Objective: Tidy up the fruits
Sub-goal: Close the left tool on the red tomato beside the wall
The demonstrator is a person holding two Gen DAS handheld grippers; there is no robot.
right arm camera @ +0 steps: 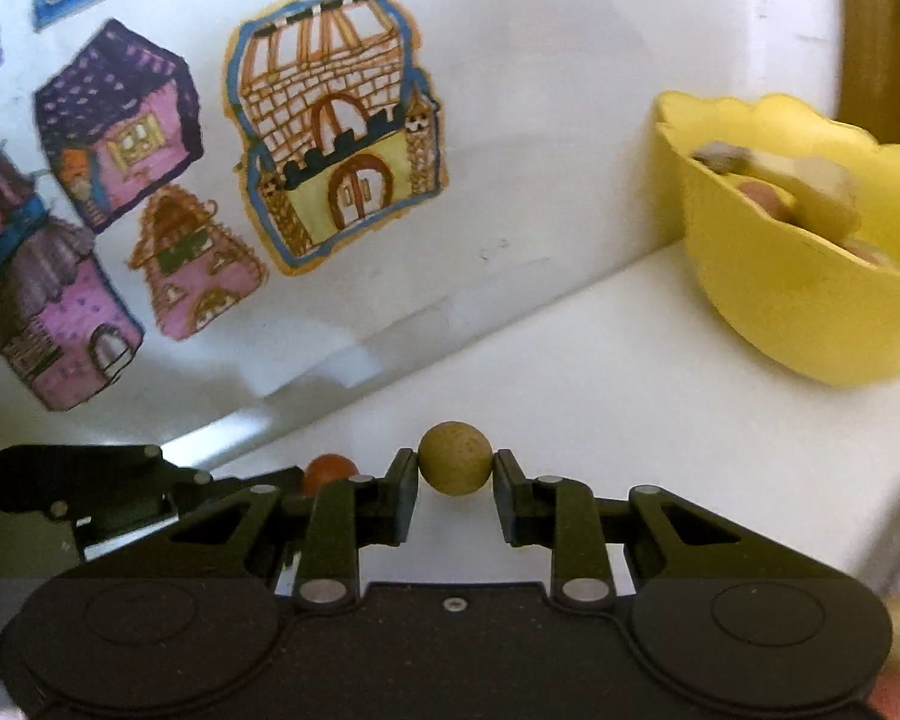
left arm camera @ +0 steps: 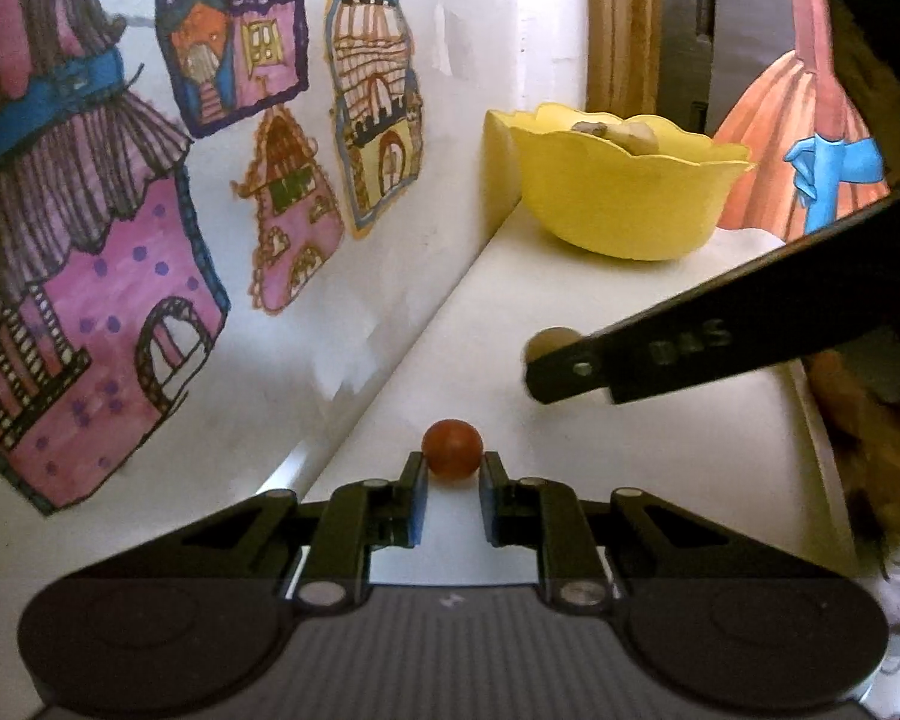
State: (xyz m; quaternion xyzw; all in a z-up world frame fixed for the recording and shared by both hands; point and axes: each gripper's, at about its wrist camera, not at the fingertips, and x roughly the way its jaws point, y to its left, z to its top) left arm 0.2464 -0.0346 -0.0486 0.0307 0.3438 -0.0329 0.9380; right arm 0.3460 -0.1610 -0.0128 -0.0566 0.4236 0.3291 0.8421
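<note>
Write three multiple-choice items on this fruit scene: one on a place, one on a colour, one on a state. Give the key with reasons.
1. Where does the yellow bowl stand?
A. On the white surface, by the wall with the drawings
B. On the floor
C. Between the left gripper's jaws

2. What colour is the small round fruit at the left gripper?
A. Green
B. Red
C. Blue

3. How does the right gripper stand to the tan round fruit?
A. Far from it
B. Its jaws sit on either side of it
C. It holds it above the bowl

Key: 1 A, the bowl rests on the white top beside the wall. 2 B, the left wrist view shows it red. 3 B, the fruit sits between both jaw tips, low over the surface.
</note>
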